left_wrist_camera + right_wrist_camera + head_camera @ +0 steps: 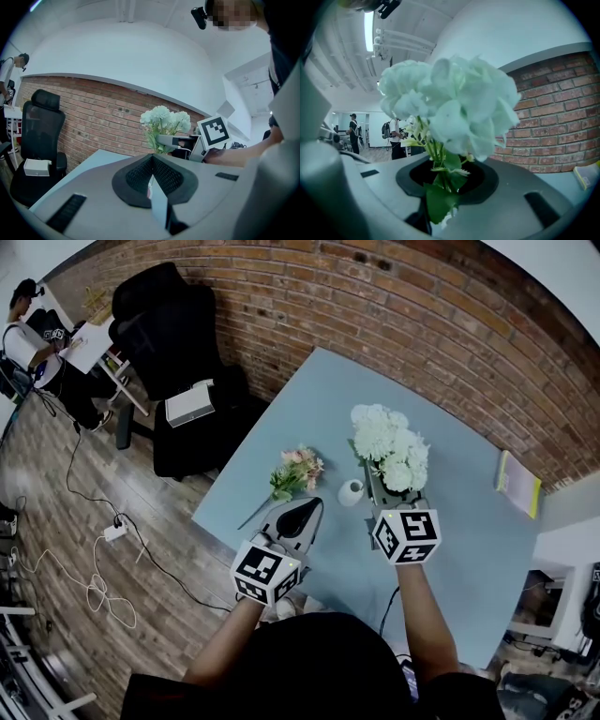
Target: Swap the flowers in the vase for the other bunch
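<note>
My right gripper (377, 486) is shut on the green stems of a white flower bunch (390, 443), whose blooms stand up above the jaws; in the right gripper view the stems (440, 176) run down between the pads of the right gripper (440, 187). A small white vase (352, 491) stands on the blue table just left of that gripper. A pink flower bunch (295, 471) lies flat on the table further left. My left gripper (309, 505) hovers behind the pink bunch with its jaws shut and nothing in them. The left gripper (152, 161) faces the white bunch (164, 121).
A yellow-green book (517, 484) lies near the table's right edge (525, 549). A black office chair (164, 324) with a white box (187, 404) stands beyond the left corner. A brick wall (394, 296) backs the table. Cables (103, 559) lie on the floor. A person (33, 334) sits far left.
</note>
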Available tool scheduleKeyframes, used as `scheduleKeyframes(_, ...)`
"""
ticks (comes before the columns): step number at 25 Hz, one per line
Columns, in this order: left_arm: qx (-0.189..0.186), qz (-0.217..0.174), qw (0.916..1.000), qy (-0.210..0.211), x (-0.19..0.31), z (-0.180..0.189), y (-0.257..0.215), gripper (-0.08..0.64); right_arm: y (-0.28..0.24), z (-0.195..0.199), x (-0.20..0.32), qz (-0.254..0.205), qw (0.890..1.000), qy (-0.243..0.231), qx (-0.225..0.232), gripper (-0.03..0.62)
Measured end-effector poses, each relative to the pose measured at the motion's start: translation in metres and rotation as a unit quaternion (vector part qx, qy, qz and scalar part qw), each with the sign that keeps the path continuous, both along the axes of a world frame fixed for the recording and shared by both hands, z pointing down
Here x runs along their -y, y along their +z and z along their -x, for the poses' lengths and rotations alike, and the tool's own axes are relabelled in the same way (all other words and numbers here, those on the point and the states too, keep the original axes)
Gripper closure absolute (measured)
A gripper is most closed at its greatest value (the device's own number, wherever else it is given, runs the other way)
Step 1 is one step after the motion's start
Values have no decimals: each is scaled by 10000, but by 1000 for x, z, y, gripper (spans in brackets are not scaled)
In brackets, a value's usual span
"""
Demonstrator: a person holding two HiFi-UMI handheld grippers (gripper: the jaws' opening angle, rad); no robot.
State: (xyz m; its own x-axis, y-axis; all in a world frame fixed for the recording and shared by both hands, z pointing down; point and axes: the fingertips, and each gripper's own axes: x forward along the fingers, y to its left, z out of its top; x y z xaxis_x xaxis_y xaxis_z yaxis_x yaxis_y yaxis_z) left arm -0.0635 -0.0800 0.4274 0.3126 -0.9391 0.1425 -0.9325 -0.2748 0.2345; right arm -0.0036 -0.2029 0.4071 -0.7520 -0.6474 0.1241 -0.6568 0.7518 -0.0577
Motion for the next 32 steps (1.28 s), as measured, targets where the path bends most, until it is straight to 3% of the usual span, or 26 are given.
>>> scheduleKeyframes(14,-4,-53,9998,179,-12,-9,-5,554,-12,-15,-16,-72,9998,184,74,465)
scheduleKeyframes(32,16,-37,9981,614,-25,-40,-5,554,1,-72,-36,93,9970,766,3,465)
